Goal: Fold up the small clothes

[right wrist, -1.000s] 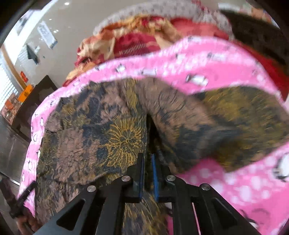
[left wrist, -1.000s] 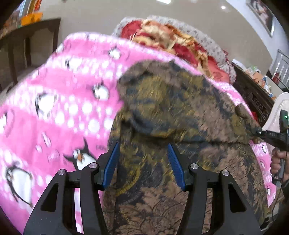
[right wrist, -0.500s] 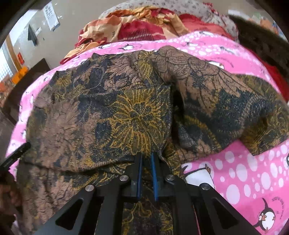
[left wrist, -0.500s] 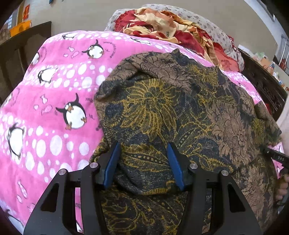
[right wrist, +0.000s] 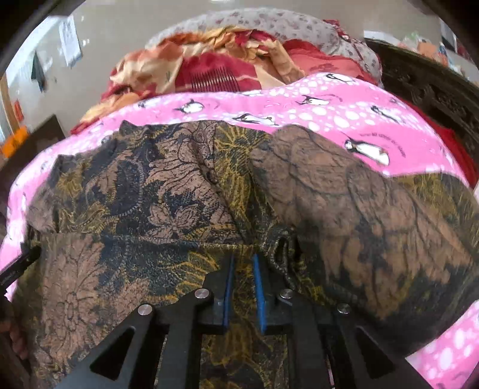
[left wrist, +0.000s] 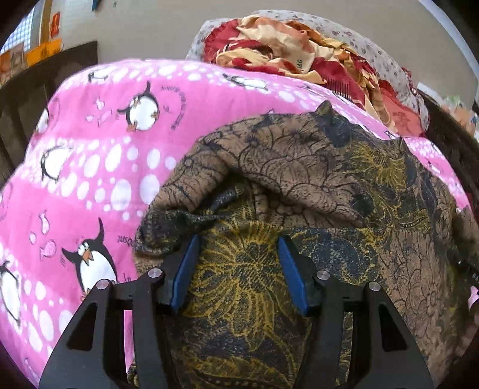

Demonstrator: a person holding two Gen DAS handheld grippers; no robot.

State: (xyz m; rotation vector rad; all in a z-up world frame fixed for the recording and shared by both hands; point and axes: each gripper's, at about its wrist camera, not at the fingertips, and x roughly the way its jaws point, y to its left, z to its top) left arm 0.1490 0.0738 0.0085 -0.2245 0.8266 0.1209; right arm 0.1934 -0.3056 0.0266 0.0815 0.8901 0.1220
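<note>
1. I judge the first fold done, the garment's far part lying doubled toward me on the pink penguin blanket.
2. My left gripper stands wide, empty; my right gripper gapes narrowly, its grip unclear.
3. Next I'd take a side edge.
4. Brown, gold-flowered, rumpled cloth.

Beige wall behind; dark wood furniture at right.
</note>
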